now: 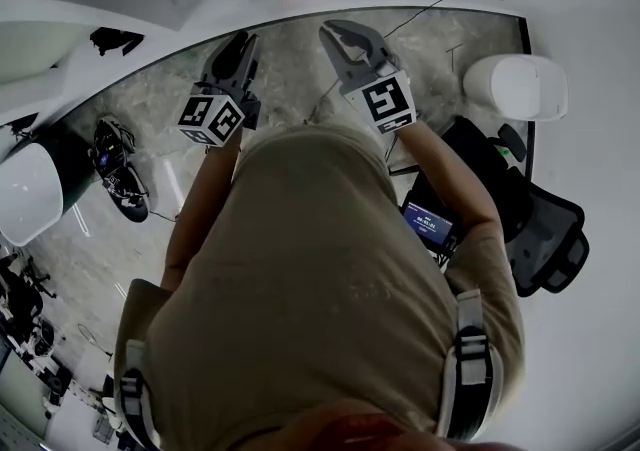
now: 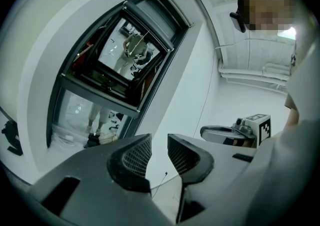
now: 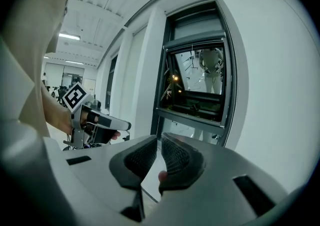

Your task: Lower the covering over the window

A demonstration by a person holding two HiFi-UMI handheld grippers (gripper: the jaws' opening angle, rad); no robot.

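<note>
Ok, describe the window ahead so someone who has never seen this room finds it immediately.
Start at the broad white wall facing the person. Straight beyond the right gripper, a tall window is set into it. Its dark frame and the crossbar between upper and lower panes set it apart from the white pillar on its left.

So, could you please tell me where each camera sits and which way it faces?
Head view: on the person's head, facing steeply down at the floor; torso, left gripper, right gripper show.
Left gripper view: on the left gripper, facing the window along its jaws.
Right gripper view: on the right gripper, facing that window along its jaws.
Shared: both gripper views show the window and the other gripper.
</note>
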